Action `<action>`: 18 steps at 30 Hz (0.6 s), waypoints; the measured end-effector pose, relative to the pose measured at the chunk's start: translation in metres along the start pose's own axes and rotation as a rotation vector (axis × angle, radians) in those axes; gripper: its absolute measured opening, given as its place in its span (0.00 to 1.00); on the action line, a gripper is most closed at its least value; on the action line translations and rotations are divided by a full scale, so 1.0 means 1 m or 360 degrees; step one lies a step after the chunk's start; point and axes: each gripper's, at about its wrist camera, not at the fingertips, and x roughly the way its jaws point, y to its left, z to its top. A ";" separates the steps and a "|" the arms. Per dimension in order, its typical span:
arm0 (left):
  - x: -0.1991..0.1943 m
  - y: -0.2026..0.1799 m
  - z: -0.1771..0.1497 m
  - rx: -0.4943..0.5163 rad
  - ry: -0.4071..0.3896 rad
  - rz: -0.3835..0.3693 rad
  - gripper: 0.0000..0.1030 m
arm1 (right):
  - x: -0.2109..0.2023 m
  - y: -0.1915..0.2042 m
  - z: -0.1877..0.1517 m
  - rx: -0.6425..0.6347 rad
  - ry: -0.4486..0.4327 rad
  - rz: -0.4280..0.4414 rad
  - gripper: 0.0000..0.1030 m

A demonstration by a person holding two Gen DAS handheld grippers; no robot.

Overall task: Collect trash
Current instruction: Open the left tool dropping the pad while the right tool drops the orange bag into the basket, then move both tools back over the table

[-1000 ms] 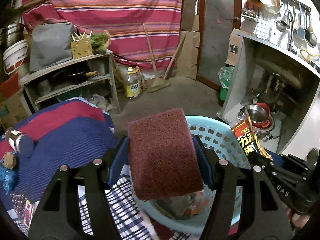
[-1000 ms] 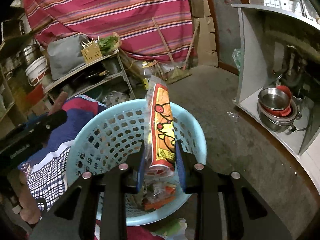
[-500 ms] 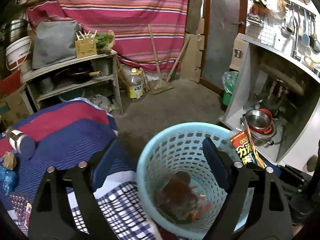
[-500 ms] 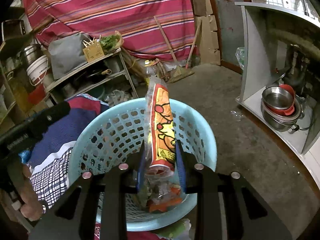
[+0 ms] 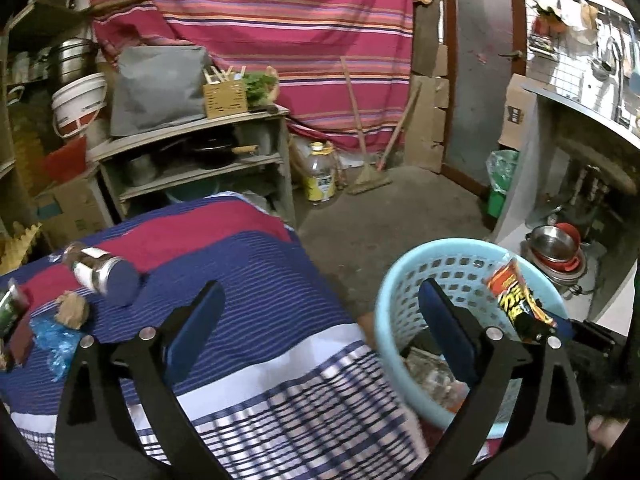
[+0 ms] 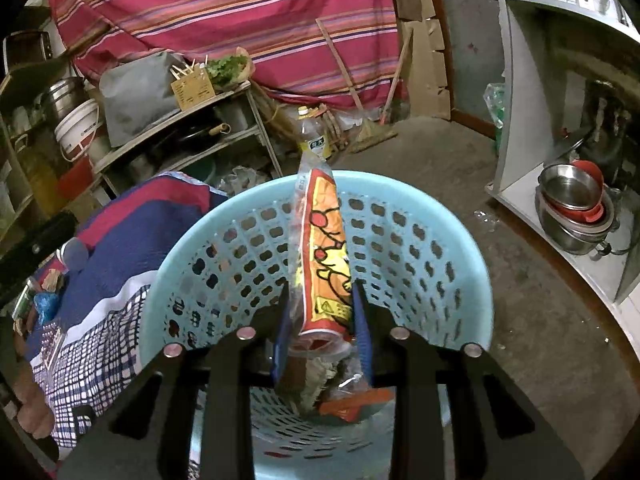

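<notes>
My left gripper (image 5: 320, 320) stands wide apart with nothing between its jaws, which have just been opening; it hangs over the striped cloth (image 5: 256, 280), the basket (image 5: 404, 280) off at its three o'clock. My right gripper (image 6: 320, 312) is clamped on the snack wrapper (image 6: 322, 248), and its jaws have just eased slightly though the pads still press the packet. The wrapper's long axis runs straight toward twelve o'clock from those tongs, upright over the basket's mouth, so I judge a release would drop it in. The rest of the trash, the crumpled paper (image 5: 72, 312) and blue plastic (image 5: 56, 340), lies at my left gripper's nine o'clock, so that hand is the nearer one.
</notes>
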 end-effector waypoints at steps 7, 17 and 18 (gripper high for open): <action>-0.018 0.043 -0.009 -0.0065 -0.0027 0.0108 0.94 | -0.004 0.014 -0.006 -0.0077 -0.0052 -0.0129 0.64; -0.054 0.136 -0.030 -0.0249 -0.0035 0.0278 0.94 | -0.029 0.080 -0.010 -0.0249 -0.0144 -0.0033 0.68; -0.058 0.146 -0.033 -0.0261 -0.0036 0.0299 0.94 | -0.030 0.090 -0.010 -0.0256 -0.0148 -0.0003 0.68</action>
